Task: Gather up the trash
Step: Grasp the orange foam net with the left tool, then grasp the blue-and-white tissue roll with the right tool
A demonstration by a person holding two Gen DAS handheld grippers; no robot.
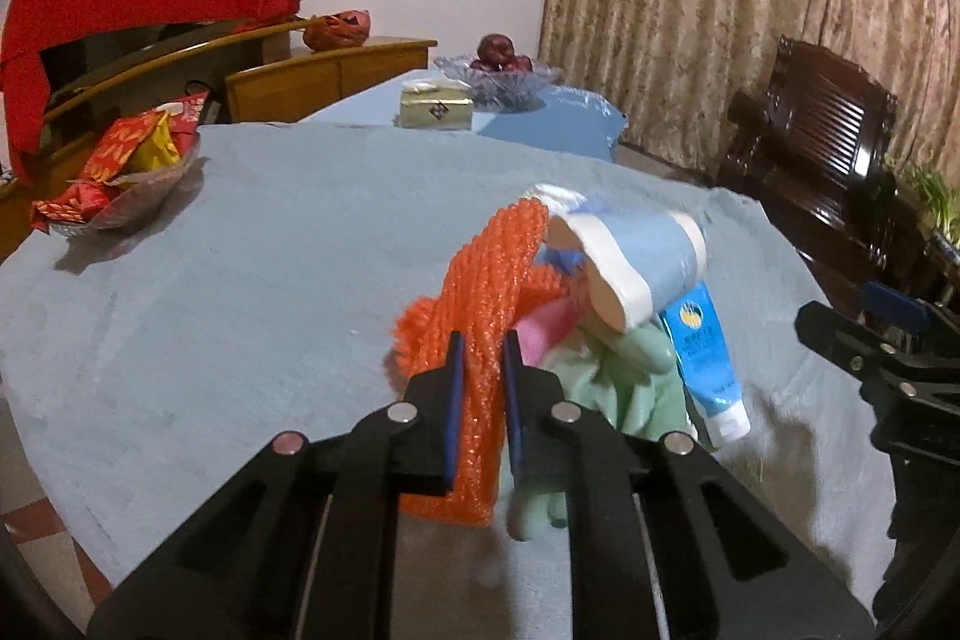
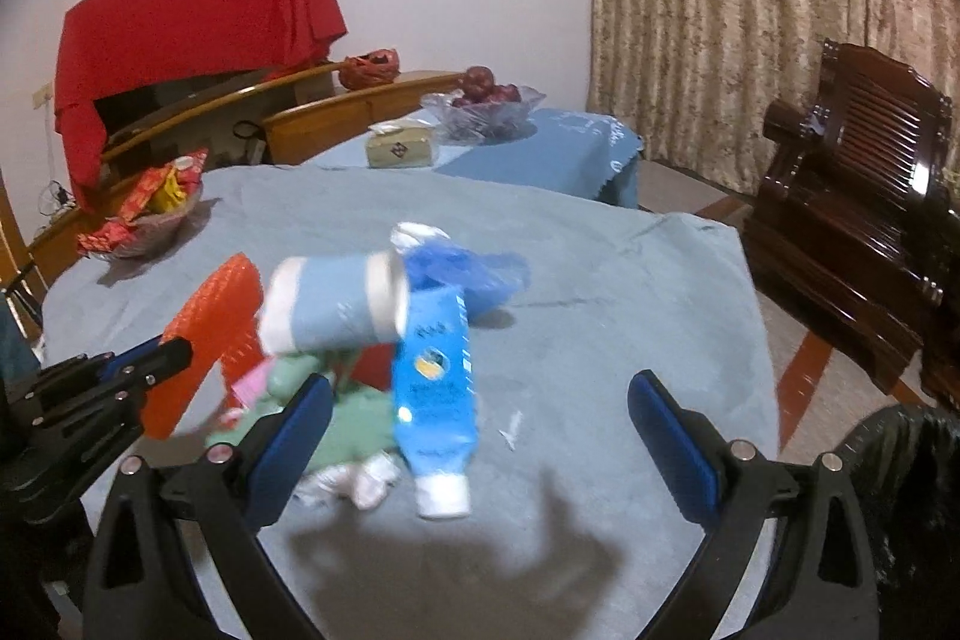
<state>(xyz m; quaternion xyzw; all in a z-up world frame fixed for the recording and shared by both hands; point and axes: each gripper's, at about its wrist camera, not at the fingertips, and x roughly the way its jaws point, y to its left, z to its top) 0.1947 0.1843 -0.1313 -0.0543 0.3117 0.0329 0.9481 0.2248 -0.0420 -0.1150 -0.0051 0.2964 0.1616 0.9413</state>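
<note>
A heap of trash lies on the table's grey-blue cloth. My left gripper is shut on an orange foam net, whose lower end hangs between the blue pads. Against the net lean a blue-and-white paper cup, a pink scrap, crumpled green paper and a blue tube with a white cap. In the right wrist view my right gripper stands wide open and holds nothing. The tube lies just inside its left finger, with the cup, net and a blue plastic bag beyond.
A bowl of red snack packets sits at the table's far left. Behind stand a tissue box and a glass fruit bowl on a second table. A dark wooden chair is at the right. A black bag is at the table's right edge.
</note>
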